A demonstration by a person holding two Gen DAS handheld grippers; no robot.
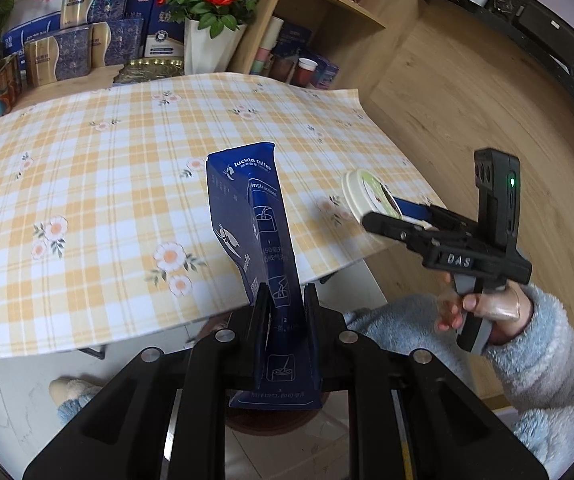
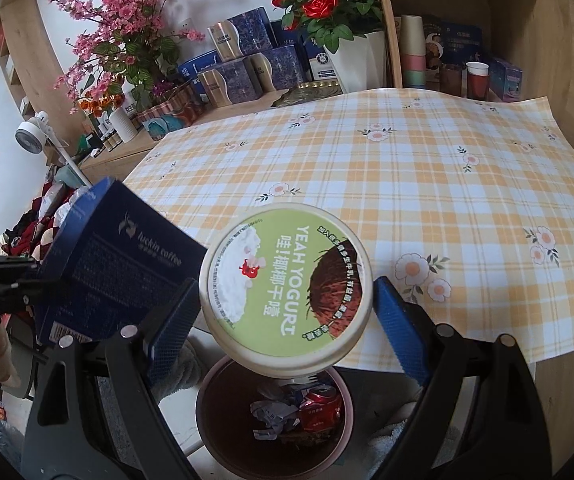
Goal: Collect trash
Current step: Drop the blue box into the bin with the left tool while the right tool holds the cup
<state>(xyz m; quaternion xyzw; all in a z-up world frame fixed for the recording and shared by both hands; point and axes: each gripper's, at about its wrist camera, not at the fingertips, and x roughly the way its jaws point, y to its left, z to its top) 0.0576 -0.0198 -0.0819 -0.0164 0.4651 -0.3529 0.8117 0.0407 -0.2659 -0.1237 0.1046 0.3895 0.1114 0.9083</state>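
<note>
- Left gripper [image 1: 285, 300]: jaws pinching a blue luckin coffee box [image 1: 253, 232], upright, held past the counter [image 1: 87, 200] edge.
- Right gripper [image 2: 287, 308]: jaws clamped on a yogurt tub [image 2: 285, 286] by its sides, lid facing the camera.
- Tub hangs over the trash bin [image 2: 207, 420]; crumpled paper [image 2: 267, 410] and red can [image 2: 319, 408] inside.

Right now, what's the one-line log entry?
left gripper: shut on coffee box | right gripper: shut on yogurt tub | bin: below tub, holds can, paper
</note>
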